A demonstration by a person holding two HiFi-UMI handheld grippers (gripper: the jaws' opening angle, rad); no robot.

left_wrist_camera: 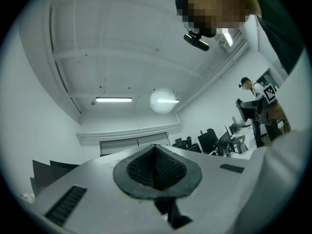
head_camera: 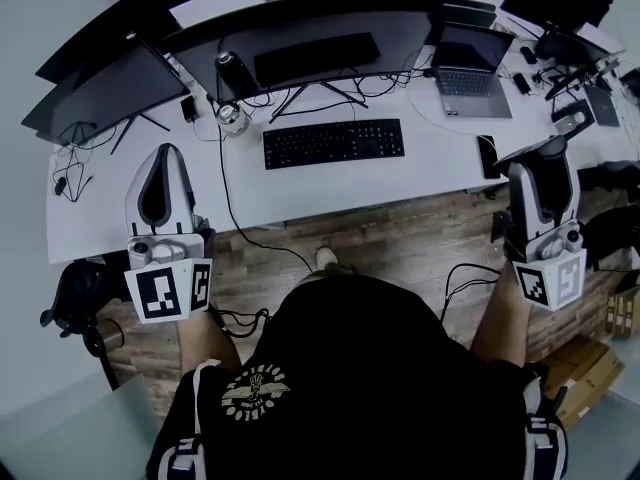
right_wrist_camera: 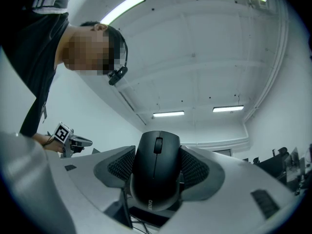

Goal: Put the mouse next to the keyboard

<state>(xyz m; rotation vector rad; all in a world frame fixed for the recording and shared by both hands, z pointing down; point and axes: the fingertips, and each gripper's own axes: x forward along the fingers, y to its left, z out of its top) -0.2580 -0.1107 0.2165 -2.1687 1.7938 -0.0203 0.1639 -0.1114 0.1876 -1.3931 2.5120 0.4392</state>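
the carry step is in hand. the right tool (right_wrist_camera: 157, 165) is clamped on the mouse (right_wrist_camera: 156, 179), its two ribbed pads pressed against the mouse's flanks, the scroll wheel facing the camera and the nose pointing out past the tips. that tool is tipped upward: its own view shows ceiling lights beyond the mouse, not the tabletop. so the mouse is up in the air in the tool, not yet set down.

the left tool (head_camera: 165, 173) has its pads drawn together with nothing between them. it also points up, and it hangs ahead of the person's left side at the near edge of the tabletop (head_camera: 440, 163).

the keyboard (head_camera: 333, 143) lies ahead and to the left of the right tool, well apart from it. a bare strip of tabletop runs between the keyboard's right end and a dark phone (head_camera: 487, 156) that sits just left of the right tool's tips. a laptop (head_camera: 470, 63) stands farther ahead.

as i judge it, the next move calls for tilting the right tool forward and down, swinging it left to that bare strip, lowering until the mouse's underside sits flat beside the keyboard's right end, then parting the pads. the phone crowds the path, so the swing should pass over it.
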